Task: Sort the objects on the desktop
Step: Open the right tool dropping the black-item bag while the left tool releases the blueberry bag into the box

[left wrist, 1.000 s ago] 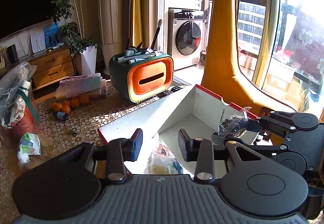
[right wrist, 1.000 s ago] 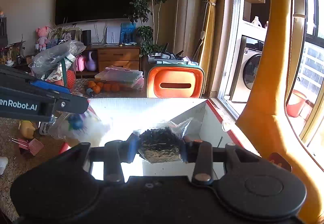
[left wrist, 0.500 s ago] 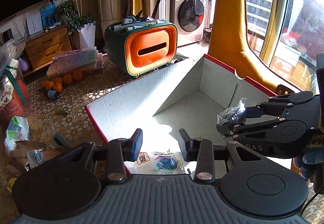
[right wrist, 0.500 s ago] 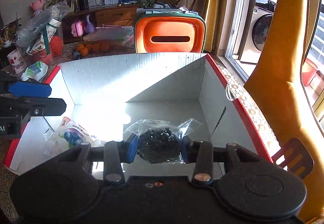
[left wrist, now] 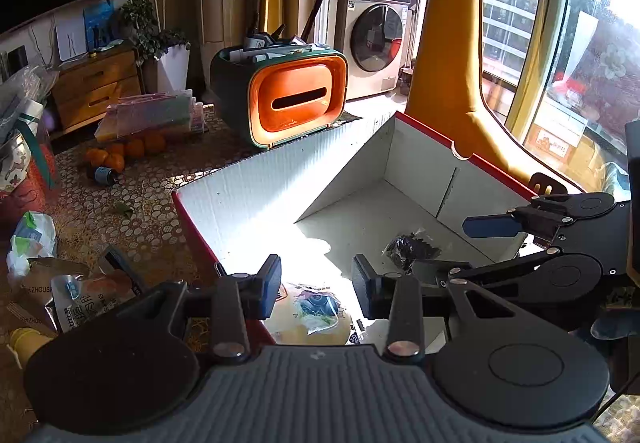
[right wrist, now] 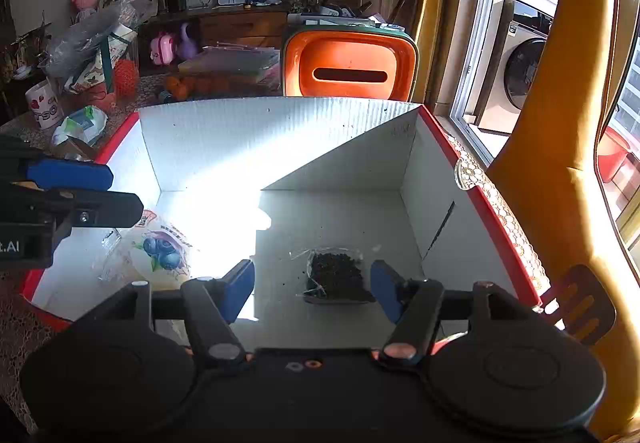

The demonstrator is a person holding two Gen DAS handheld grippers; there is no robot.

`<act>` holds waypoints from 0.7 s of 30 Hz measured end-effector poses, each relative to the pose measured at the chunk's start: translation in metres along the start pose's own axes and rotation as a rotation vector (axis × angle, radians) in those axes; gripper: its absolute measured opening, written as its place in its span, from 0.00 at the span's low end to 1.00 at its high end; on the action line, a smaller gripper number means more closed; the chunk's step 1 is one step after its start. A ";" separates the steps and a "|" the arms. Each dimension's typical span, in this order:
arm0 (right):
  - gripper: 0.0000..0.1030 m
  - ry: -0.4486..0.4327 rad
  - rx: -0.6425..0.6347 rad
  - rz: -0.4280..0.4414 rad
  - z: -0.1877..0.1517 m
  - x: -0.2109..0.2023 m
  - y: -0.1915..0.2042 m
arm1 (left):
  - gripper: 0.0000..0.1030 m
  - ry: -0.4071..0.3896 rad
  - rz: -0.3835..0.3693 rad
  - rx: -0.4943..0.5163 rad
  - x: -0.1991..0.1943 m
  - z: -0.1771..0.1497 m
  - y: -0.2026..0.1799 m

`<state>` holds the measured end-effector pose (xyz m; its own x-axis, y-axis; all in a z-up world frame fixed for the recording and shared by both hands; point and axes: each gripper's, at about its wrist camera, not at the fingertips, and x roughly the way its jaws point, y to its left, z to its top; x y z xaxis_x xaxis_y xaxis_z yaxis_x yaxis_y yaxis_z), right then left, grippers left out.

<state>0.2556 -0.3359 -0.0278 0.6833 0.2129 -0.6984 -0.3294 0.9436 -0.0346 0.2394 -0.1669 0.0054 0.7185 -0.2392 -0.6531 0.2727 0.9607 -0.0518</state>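
Two bags down in box [right wrist: 280, 147]: dark bag [right wrist: 336, 277], blueberry bag [right wrist: 164, 247]. Right gripper [right wrist: 312, 289] wide open over dark bag, empty. Left gripper [left wrist: 316, 283] open, empty too.

blueberry packet [left wrist: 310, 309]: lower part hidden behind left gripper [left wrist: 316, 285] body | print on packet: too small to read | right gripper [left wrist: 448, 243]: lower finger partly hidden behind left gripper's finger | box floor [right wrist: 224, 227]: sunlit patch washed out, detail lost
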 end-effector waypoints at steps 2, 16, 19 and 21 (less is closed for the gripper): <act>0.63 -0.004 -0.007 0.002 0.000 -0.006 0.004 | 0.36 -0.011 0.002 -0.007 -0.009 -0.001 0.002; 0.85 -0.094 0.017 0.017 0.000 -0.054 0.036 | 0.46 -0.090 0.044 -0.028 -0.069 -0.017 0.020; 0.87 -0.113 0.029 0.033 -0.001 -0.065 0.043 | 0.55 -0.101 0.058 -0.041 -0.080 -0.023 0.026; 0.88 -0.122 0.032 0.039 -0.001 -0.071 0.048 | 0.57 -0.107 0.069 -0.045 -0.088 -0.028 0.029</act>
<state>0.1904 -0.3057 0.0190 0.7448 0.2775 -0.6068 -0.3383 0.9409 0.0150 0.1666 -0.1136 0.0398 0.7994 -0.1839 -0.5720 0.1934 0.9801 -0.0448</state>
